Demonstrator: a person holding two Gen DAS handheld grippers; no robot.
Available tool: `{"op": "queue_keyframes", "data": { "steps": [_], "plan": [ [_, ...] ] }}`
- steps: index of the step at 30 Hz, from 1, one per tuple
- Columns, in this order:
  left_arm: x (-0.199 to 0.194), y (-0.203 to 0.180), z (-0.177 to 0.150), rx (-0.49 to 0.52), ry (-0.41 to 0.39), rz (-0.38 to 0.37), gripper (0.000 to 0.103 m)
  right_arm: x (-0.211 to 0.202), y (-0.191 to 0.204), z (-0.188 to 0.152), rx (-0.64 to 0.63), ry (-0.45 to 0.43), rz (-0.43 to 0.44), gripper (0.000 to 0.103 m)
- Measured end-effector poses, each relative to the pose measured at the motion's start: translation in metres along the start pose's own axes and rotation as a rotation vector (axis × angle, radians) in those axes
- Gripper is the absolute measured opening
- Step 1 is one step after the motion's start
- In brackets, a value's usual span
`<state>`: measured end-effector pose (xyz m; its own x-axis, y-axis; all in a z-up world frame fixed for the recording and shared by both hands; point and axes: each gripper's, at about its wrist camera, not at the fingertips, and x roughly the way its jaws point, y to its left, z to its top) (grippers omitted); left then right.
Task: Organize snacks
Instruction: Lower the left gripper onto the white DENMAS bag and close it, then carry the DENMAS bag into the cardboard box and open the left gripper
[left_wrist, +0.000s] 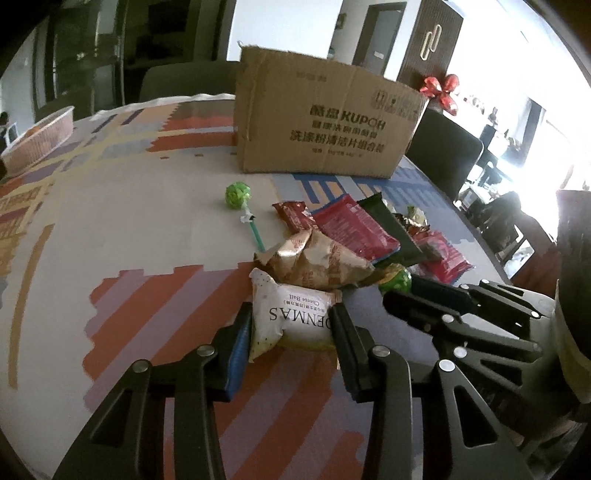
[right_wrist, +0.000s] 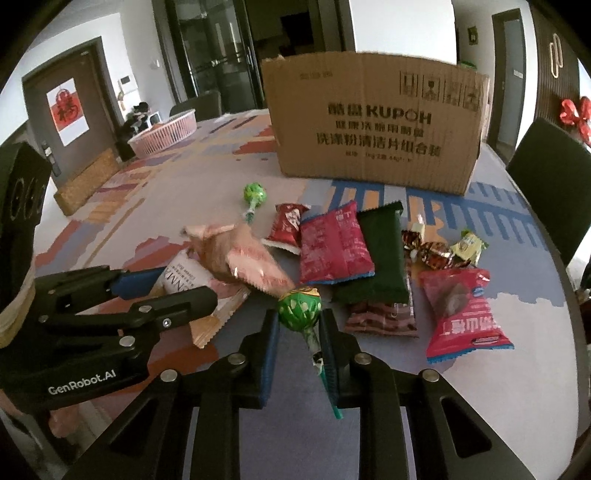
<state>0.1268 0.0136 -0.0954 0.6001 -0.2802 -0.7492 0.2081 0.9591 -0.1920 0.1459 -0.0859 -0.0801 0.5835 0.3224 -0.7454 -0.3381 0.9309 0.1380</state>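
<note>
Left gripper (left_wrist: 291, 325) pinches the white cheese-ball packet (left_wrist: 291, 317), which lies lengthwise away from the cardboard box (left_wrist: 325, 122), its near end hidden between the pads. Right gripper (right_wrist: 299, 332), nearly closed, clamps a green lollipop (right_wrist: 300, 306) below the head; head toward the box, stick tip pointing away.

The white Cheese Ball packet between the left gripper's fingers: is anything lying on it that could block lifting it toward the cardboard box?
Yes. A crinkled tan snack bag overlaps the far edge of the white Cheese Ball packet, which the left gripper grips. Beyond the snack pile, the tablecloth up to the cardboard box looks clear.
</note>
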Motion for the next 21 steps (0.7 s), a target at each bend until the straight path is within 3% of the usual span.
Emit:
{"op": "queue_keyframes", "data": {
  "steps": [10,21],
  "plan": [
    [-0.043,-0.017,0.006,0.004,-0.076,0.038,0.041,-0.045,0.009,0.005,-0.009,-0.087,0.018,0.023],
    [-0.064,-0.032,0.048,0.031,-0.166,0.04,0.041,-0.081,0.003,0.034,0.0,-0.183,0.026,0.023]
  ]
}}
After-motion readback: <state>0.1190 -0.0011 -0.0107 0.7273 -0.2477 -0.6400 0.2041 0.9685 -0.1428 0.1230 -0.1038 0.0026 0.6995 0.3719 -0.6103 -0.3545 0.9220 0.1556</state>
